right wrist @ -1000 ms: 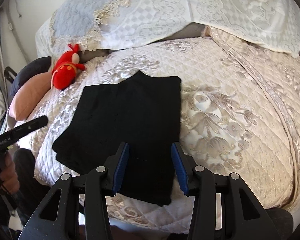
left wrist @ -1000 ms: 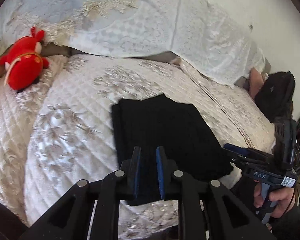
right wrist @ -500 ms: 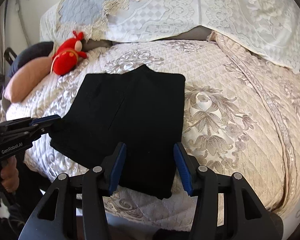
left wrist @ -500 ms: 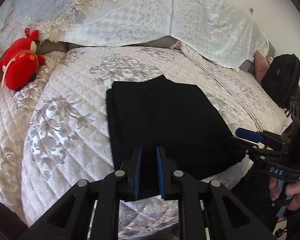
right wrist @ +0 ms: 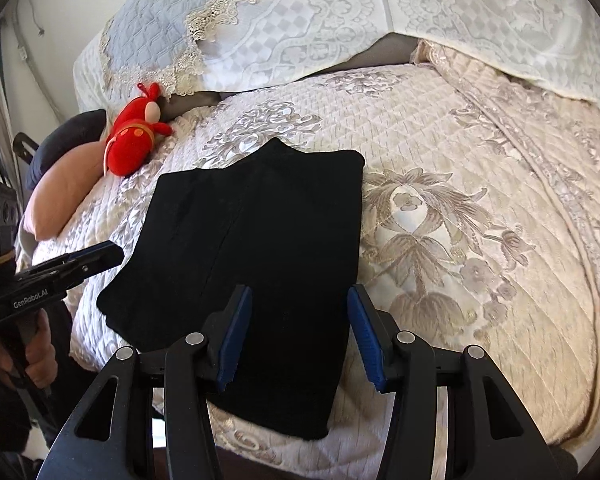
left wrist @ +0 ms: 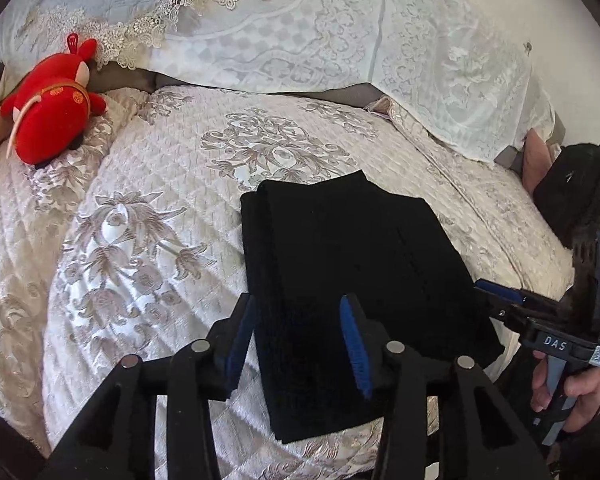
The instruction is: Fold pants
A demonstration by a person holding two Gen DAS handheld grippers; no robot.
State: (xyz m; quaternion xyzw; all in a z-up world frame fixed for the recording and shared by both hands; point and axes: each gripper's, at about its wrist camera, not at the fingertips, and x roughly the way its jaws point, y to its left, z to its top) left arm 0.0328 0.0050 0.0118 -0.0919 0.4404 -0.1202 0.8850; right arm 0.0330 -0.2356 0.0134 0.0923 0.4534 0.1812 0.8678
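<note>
Pants: black pants [left wrist: 352, 280], folded into a flat, thick, roughly rectangular stack of matte knit-looking cloth, lying just ahead of both tongs on the bed; the near edge hangs slightly over the bed's edge.
Left tongs: left tongs [left wrist: 298, 344] with black frame and blue ribbed pads, spread wide apart and holding nothing; the near left part of the pants shows between the pads.
Right tongs: right tongs [right wrist: 300, 332] of the same build, spread wide apart and empty, with the near right part of the pants between the pads.
Bed cover: quilted bedspread [right wrist: 480, 208] in shiny cream satin, diamond-stitched with raised beige floral patterns, under and around the pants.
Pillows: lace-trimmed pillows [left wrist: 280, 28], pale blue-grey and white with checkered embossing, far ahead of the tongs at the head of the bed.
Toy: red plush toy [left wrist: 50, 114], soft and rounded, far ahead and left of the left tongs, well apart from the pants.
Bag: black bag [left wrist: 572, 196], far right of the left tongs, beside the bed.
</note>
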